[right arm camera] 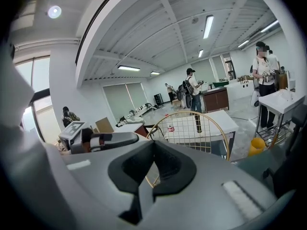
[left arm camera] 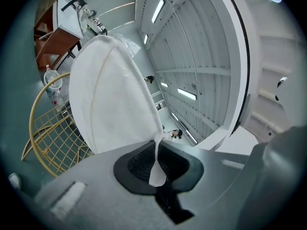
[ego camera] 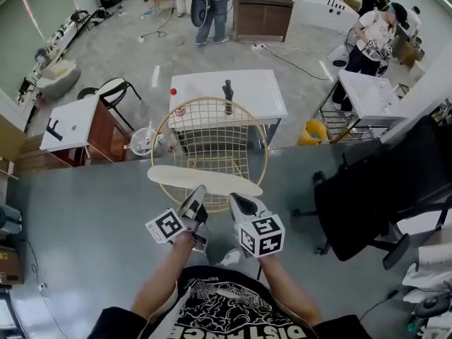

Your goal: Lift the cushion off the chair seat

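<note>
- L gripper (left arm camera: 157, 161): jaws clamped on edge of white cushion (left arm camera: 112, 95), thin flap of fabric between the pads
- R gripper (right arm camera: 152, 169): jaws together, nothing in them; in head view its tip sits just beside cushion's near edge
- cushion: up in the air, off seat of gold wire chair (ego camera: 212, 127)

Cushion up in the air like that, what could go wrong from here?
The left gripper pinches the cushion only by a thin fold at its edge, so it might slip free. The right gripper looks shut on nothing, giving no backup. A dropped cushion would likely land on the wire chair below.
</note>
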Tool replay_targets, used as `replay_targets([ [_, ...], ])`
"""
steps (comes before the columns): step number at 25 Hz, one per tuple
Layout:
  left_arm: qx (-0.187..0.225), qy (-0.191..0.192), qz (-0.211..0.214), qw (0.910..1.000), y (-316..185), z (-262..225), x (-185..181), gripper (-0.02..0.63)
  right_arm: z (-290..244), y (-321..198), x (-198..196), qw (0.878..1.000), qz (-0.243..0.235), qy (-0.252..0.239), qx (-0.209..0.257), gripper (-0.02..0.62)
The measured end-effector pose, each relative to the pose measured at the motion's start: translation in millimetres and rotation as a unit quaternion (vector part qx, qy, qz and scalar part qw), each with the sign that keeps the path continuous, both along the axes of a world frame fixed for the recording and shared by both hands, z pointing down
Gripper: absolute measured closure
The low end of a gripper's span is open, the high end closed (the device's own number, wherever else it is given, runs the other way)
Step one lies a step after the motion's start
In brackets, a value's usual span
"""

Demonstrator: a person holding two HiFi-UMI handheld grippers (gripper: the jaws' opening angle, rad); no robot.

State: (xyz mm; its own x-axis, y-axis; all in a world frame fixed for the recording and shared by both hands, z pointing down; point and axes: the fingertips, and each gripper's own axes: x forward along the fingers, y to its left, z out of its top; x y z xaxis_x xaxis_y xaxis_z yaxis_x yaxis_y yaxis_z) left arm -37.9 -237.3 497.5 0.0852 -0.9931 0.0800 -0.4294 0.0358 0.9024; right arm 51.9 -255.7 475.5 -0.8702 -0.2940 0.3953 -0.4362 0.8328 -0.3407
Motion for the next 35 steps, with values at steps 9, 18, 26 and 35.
replay_targets([
  [9,0.023,-0.056,0.016,0.9981,6,-55,-12,0.586,-37,3,-14,0.999,0.029,-0.016,0.03,0.595],
  [18,0.046,-0.08,0.025,0.9954,8,-81,-28,0.586,-50,12,-40,0.998,0.036,-0.012,0.056,0.595],
  [26,0.045,-0.069,0.023,0.9963,14,-80,-31,0.586,-53,16,-40,0.997,0.045,-0.006,0.061,0.595],
  [35,0.041,-0.06,0.016,0.9972,20,-78,-31,0.584,-55,19,-39,0.997,0.045,-0.006,0.063,0.595],
])
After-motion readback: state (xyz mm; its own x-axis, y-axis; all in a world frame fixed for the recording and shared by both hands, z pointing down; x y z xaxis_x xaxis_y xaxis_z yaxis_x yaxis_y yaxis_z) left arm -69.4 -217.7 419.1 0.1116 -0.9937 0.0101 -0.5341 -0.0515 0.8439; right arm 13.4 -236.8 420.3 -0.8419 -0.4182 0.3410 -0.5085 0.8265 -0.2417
